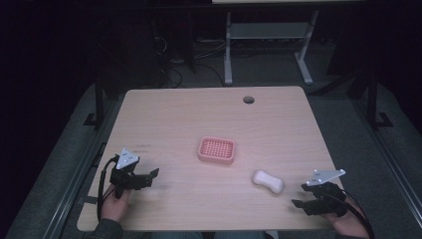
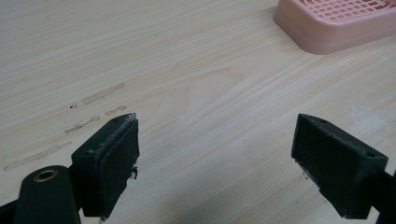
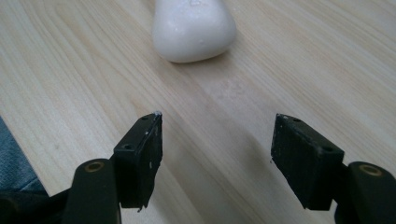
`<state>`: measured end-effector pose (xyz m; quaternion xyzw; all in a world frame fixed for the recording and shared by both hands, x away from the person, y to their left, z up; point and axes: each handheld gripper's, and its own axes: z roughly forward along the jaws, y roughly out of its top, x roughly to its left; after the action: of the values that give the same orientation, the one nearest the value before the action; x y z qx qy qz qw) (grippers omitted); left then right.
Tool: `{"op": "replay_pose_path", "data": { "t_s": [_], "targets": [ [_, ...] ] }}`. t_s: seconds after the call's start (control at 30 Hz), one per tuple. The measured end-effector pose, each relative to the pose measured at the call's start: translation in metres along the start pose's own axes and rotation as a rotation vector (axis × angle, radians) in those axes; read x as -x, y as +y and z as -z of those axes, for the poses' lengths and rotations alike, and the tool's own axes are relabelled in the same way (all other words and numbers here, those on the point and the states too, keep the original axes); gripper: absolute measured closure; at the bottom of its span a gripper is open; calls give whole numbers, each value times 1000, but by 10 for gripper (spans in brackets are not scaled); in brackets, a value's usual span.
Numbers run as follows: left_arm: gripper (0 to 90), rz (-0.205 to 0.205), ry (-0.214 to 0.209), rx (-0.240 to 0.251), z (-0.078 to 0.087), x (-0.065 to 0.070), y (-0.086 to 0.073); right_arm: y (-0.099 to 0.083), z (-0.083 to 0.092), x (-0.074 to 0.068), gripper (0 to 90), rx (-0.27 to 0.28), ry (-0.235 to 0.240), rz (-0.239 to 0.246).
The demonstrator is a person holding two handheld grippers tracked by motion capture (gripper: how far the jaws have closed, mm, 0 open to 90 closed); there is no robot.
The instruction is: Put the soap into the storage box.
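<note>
1 pink tray [image 1: 217, 151] sits near soap [image 1: 267, 181], table [image 1: 174, 114] between bare

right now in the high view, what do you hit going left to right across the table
left gripper → pink soap dish → white soap bar → right gripper, all over the wooden table; both grippers have their jaws apart with nothing between them.

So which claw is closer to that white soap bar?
The right claw. It sits just off the soap bar, toward the table's right front edge, open and pointing at it. The left claw is far across the table, nearer the pink tray.
</note>
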<state>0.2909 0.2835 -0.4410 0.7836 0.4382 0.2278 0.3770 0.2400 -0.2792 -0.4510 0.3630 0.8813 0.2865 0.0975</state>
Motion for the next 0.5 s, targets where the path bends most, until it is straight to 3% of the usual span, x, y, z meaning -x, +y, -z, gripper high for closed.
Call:
{"op": "replay_pose_path", "data": {
  "t_s": [0.5],
  "targets": [
    [147, -16, 1, -8, 2, 0, -1, 22, -1, -3, 321, -2, 15, 41]
  ]
}}
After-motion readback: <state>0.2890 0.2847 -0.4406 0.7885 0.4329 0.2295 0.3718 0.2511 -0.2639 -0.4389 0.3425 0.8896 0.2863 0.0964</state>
